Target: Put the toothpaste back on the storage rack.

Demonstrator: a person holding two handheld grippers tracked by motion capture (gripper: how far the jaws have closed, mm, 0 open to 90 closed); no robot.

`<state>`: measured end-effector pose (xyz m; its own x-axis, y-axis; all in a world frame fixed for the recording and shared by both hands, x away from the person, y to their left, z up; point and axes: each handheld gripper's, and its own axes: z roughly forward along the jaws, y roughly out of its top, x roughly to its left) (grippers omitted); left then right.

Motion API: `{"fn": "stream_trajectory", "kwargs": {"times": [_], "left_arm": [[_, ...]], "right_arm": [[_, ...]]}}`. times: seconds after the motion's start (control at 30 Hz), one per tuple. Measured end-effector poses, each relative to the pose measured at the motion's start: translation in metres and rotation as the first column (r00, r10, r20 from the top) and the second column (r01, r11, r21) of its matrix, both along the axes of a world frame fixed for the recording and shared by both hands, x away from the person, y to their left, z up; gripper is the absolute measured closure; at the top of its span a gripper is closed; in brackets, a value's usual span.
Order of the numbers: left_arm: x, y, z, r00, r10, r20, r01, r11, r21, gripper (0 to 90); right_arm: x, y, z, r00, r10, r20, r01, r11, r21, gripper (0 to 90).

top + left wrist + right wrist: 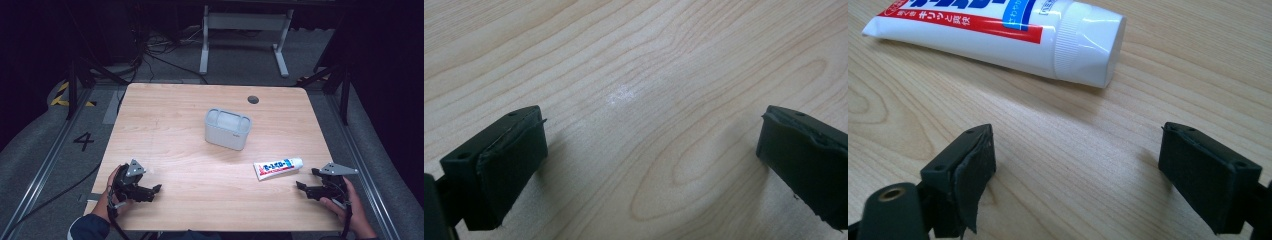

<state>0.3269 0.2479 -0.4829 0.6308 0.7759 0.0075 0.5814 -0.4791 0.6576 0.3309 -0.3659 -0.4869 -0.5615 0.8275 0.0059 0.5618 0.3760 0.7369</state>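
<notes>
At the near edge of a pale wooden table (165, 115), I rest both hands with a claw in each — a waiting pose, I would judge, since neither holds anything and no work has begun.

On the left, my left gripper (156, 190) lies low at the front corner, its jaws spread wide; its own view shows bare wood grain between them (644, 145) and a faint scuffed spot beyond. It sits well apart from every object, so I take it as parked out of the way.

At the middle of the table stands a small grey container (227, 129), upright, with a rounded rim on top. Whether it is lidded or open I cannot tell from the high view. It looks set there as a receptacle — the likely place for something to go.

Further right, a white tube (278, 168) with red and blue print lies flat on its side, its cap toward the table's right edge.

On the right, my right gripper (306, 186) is released too, jaws wide and empty. The tube's cap (1088, 42) lies just ahead of them, near but apart, slightly left of the gap's centre (1075, 165) — placed, I think, for a short forward reach.
</notes>
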Motion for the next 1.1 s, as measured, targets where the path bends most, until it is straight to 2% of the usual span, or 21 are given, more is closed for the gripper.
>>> {"fn": "stream_trajectory", "kwargs": {"times": [0.03, 0.13, 0.27, 0.33, 0.37, 0.5, 0.6, 0.7, 0.8, 1.03, 1.1], "left_arm": [[-0.001, -0.001, 0.000, 0.9998, 0.006, -0.017, -0.006, 0.9999, -0.013, 0.3], [0.002, 0.001, 0.000, 0.9998, -0.022, 0.001, 0.022, 0.9998, 0.003, 0.1], [0.002, 0.000, 0.000, 0.9997, -0.024, -0.007, 0.024, 0.9997, -0.007, 0.2], [0.003, 0.001, 0.000, 0.9994, -0.033, 0.000, 0.033, 0.9994, 0.003, 0.2], [0.003, 0.001, 0.000, 0.9994, -0.033, 0.000, 0.033, 0.9994, 0.003, 0.3], [0.003, 0.001, 0.000, 0.9994, -0.034, 0.003, 0.034, 0.9994, 0.005, 0.3], [0.003, 0.001, 0.000, 0.9994, -0.034, 0.002, 0.034, 0.9994, 0.004, 0.3], [0.002, 0.001, 0.000, 0.9995, -0.033, 0.003, 0.033, 0.9995, 0.002, 0.4], [0.002, 0.002, 0.000, 0.9994, -0.035, 0.004, 0.035, 0.9994, 0.003, 0.5], [0.003, 0.002, 0.000, 0.9993, -0.036, 0.006, 0.036, 0.9994, 0.003, 0.5], [0.002, 0.002, 0.000, 0.9994, -0.034, 0.004, 0.034, 0.9994, 0.002, 0.5]], "right_arm": [[0.001, 0.000, 0.000, 0.9999, 0.010, 0.000, -0.010, 1.000, -0.001, 15.5], [0.003, -0.002, 0.001, 0.9996, 0.028, -0.011, -0.028, 1.000, -0.008, 15.6], [0.005, -0.007, 0.005, 0.9949, 0.088, -0.050, -0.089, 0.995, -0.033, 15.9], [0.007, -0.007, 0.007, 0.9926, 0.108, -0.056, -0.110, 0.993, -0.043, 19.0], [0.007, -0.006, 0.007, 0.9911, 0.124, -0.049, -0.126, 0.991, -0.038, 22.5], [0.008, -0.004, 0.008, 0.9893, 0.141, -0.036, -0.143, 0.989, -0.040, 23.8], [0.008, -0.006, 0.011, 0.9880, 0.153, -0.023, -0.153, 0.988, -0.022, 25.7], [0.008, -0.007, 0.018, 0.9870, 0.161, -0.001, -0.161, 0.987, -0.018, 26.7], [0.010, -0.006, 0.027, 0.9838, 0.179, 0.014, -0.178, 0.983, -0.049, 27.1], [0.022, 0.003, 0.055, 0.9688, 0.243, 0.051, -0.240, 0.969, -0.057, 27.6], [0.025, 0.006, 0.059, 0.9663, 0.252, 0.053, -0.249, 0.966, -0.065, 27.3]]}}
